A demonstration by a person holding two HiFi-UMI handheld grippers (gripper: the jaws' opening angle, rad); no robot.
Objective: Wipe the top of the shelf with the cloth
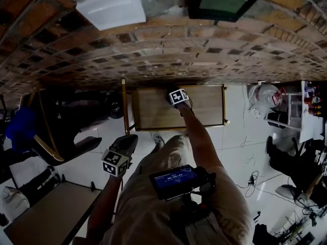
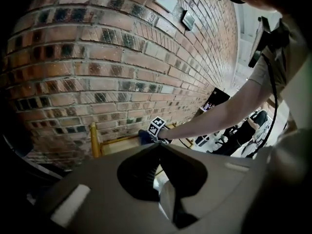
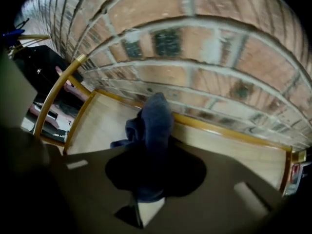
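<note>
Right tongs: closed on the cloth. The blue fabric is pinched between the jaws, and a bunched tail is pushed out toward 12 o'clock.
Cloth: it is seen low over the shelf top, close to the rail at the back. Whether it is pressed on the wood cannot be told.
Key relation: in the right gripper view the long axis of the shelf top is laid from about 9 to 4 o'clock across the right tongs. The strokes are therefore judged to go sideways, along the rail and not against it.
Left tongs: the jaws are together and nothing is held. They are held near the person's thigh, at 7 o'clock from the shelf in the head view, so the right hand is clearly the nearer one.
In the way: the rail on the edges and the brick wall just behind it at 12 o'clock. No other item is seen on the wood.
Around: the white floor is seen at 3 o'clock of the shelf.
</note>
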